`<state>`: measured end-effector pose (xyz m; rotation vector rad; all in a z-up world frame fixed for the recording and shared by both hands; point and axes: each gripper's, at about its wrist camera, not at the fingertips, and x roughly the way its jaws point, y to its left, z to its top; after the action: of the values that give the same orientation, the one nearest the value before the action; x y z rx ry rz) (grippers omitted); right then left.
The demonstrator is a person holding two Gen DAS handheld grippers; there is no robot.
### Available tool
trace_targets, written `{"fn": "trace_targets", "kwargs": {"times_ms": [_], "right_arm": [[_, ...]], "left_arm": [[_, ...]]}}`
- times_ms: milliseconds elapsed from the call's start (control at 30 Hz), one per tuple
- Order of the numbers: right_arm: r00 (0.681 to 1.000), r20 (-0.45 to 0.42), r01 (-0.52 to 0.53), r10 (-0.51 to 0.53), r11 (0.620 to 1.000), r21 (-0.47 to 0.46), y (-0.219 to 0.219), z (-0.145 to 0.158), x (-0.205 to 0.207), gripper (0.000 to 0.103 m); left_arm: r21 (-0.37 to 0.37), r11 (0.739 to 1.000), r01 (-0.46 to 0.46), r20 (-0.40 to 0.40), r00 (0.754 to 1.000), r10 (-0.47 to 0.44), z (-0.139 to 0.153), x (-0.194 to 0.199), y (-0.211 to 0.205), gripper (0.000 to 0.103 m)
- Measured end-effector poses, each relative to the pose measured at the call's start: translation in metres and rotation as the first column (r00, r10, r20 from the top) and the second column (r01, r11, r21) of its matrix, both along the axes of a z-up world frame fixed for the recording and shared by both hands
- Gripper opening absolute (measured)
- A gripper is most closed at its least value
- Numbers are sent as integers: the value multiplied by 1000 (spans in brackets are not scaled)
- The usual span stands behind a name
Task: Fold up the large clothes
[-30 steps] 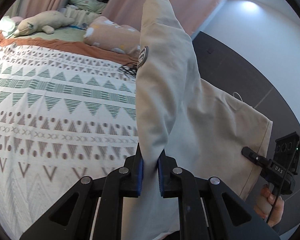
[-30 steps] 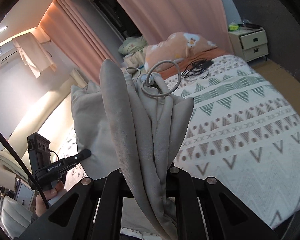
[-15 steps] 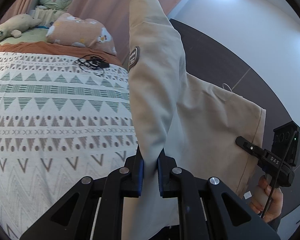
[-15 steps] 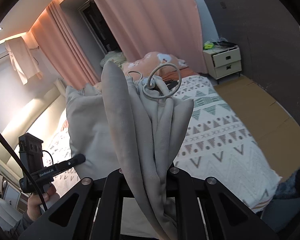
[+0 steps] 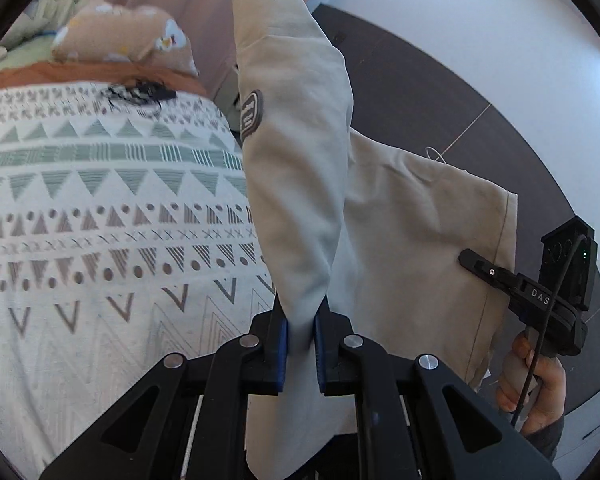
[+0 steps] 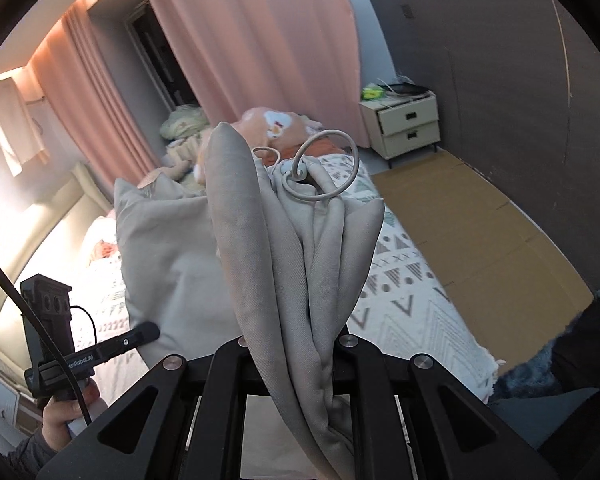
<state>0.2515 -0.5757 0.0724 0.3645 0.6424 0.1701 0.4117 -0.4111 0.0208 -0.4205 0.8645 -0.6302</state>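
A large beige hooded garment [image 5: 300, 168] hangs in the air between my two grippers, above the patterned bed cover [image 5: 100, 220]. My left gripper [image 5: 301, 340] is shut on a fold of it that bears a brown oval patch [image 5: 251, 114]. My right gripper [image 6: 296, 344] is shut on a thick bunch of the garment [image 6: 300, 248] with its looped drawstring [image 6: 324, 168] on top. Each gripper shows in the other's view: the right one [image 5: 476, 261] at the garment's far edge, the left one [image 6: 144, 334] at lower left.
The bed [image 6: 404, 292] has a peach pillow [image 5: 124, 36] and a black cable [image 5: 140, 94] near its head. A cream nightstand [image 6: 404, 124] stands by the pink curtain [image 6: 260, 40]. Brown cardboard [image 6: 480, 232] covers the floor beside the bed. A dark wall [image 5: 440, 92] is on the right.
Both grippers have swung to the right with the garment held between them; the bed has slid left in the left view, and the floor and nightstand have come into the right view.
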Motion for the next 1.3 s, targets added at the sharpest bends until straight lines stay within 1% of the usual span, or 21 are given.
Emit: {"fn": "trace_targets", "kwargs": {"times_ms": [133, 200, 267, 333, 400, 533, 600, 667, 767, 800, 867, 900, 933, 967, 1000, 1100, 1200, 1300], "right_arm": [[998, -45, 35, -35, 999, -3, 3, -9, 29, 7], [996, -71, 49, -49, 999, -9, 3, -14, 45, 7], [993, -100, 62, -62, 998, -10, 4, -20, 63, 7], [990, -116, 83, -81, 996, 11, 3, -24, 81, 7], [985, -141, 105, -103, 994, 8, 4, -30, 99, 7], [975, -187, 119, -118, 993, -10, 6, -41, 131, 7], [968, -215, 132, -132, 991, -14, 7, -48, 147, 7], [959, -242, 152, -147, 988, 4, 4, -61, 166, 8], [944, -287, 175, -161, 984, 21, 5, -77, 193, 14], [937, -305, 186, -173, 982, 14, 7, -82, 200, 17], [921, -323, 221, -219, 975, -33, 12, -87, 212, 33], [915, -325, 237, -241, 970, -52, 13, -88, 217, 55], [911, -325, 250, -256, 966, -60, 14, -88, 219, 82], [909, -321, 261, -266, 963, -62, 15, -85, 219, 89], [906, -320, 270, -277, 961, -66, 16, -83, 217, 90], [893, -323, 299, -312, 950, -93, 17, -76, 203, 90], [891, -316, 320, -326, 945, -72, 12, -66, 174, 90], [888, -300, 345, -349, 936, -68, 9, -55, 136, 90]], "left_arm": [[3, 1000, 23, -44, 999, -23, -26, 26, -15, 12], [-8, 1000, 26, -49, 998, -27, -38, 39, -18, 12], [-4, 999, 43, -50, 998, -43, -46, 52, -24, 12], [-5, 999, 52, -70, 996, -53, -56, 67, -27, 12], [-5, 998, 61, -87, 994, -62, -66, 81, -30, 12], [35, 997, 73, -109, 992, -69, -89, 103, -36, 13], [47, 997, 64, -138, 989, -57, -102, 113, -37, 13], [64, 996, 55, -166, 985, -44, -116, 121, -37, 13], [100, 994, 44, -215, 976, -21, -135, 130, -35, 15], [106, 993, 47, -226, 974, -22, -140, 132, -35, 18], [111, 992, 56, -253, 967, -26, -150, 135, -33, 28], [107, 992, 61, -265, 964, -31, -154, 135, -33, 42], [96, 993, 72, -276, 960, -43, -157, 132, -33, 60], [83, 993, 79, -278, 959, -53, -157, 130, -33, 68], [78, 994, 81, -272, 961, -57, -157, 126, -33, 74], [81, 992, 98, -265, 961, -73, -157, 116, -34, 74], [78, 991, 111, -261, 962, -87, -153, 108, -31, 74], [73, 988, 133, -240, 964, -112, -146, 91, -32, 74]]}}
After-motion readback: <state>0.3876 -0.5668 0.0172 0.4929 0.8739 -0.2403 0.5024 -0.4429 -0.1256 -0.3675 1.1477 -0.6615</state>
